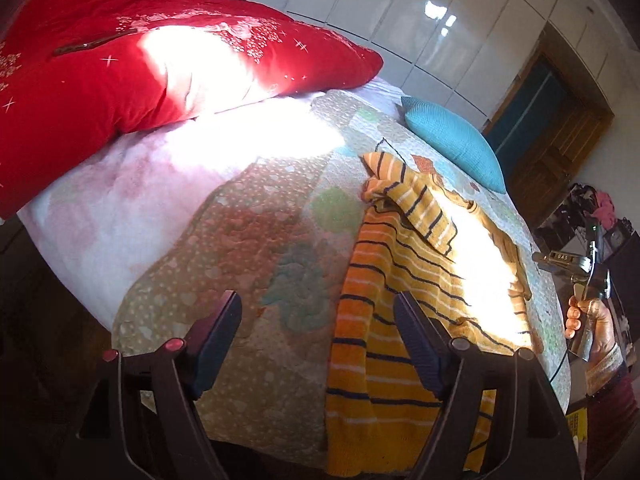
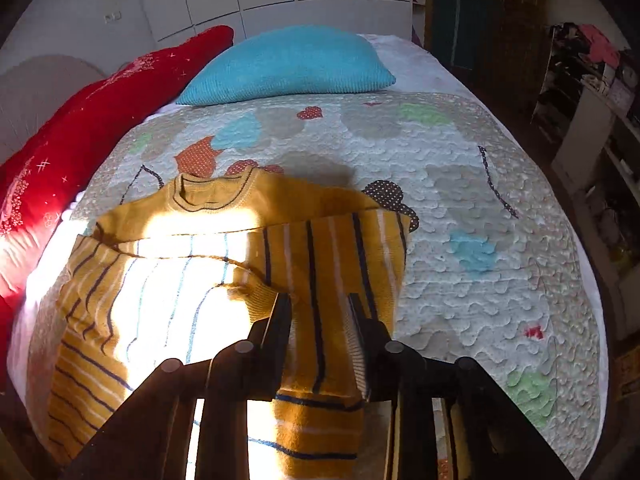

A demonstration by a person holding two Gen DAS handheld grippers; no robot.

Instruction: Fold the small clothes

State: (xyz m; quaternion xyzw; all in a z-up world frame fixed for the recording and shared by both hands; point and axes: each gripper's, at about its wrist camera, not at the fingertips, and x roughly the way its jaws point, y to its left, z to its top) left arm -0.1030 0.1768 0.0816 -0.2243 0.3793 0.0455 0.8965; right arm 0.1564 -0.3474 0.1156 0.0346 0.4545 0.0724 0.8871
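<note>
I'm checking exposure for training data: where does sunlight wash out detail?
Left wrist view: glare blows out the red pillow, the bed cover and the striped sweater. Right wrist view: the sweater's middle is overexposed; a shadow darkens its collar.
</note>
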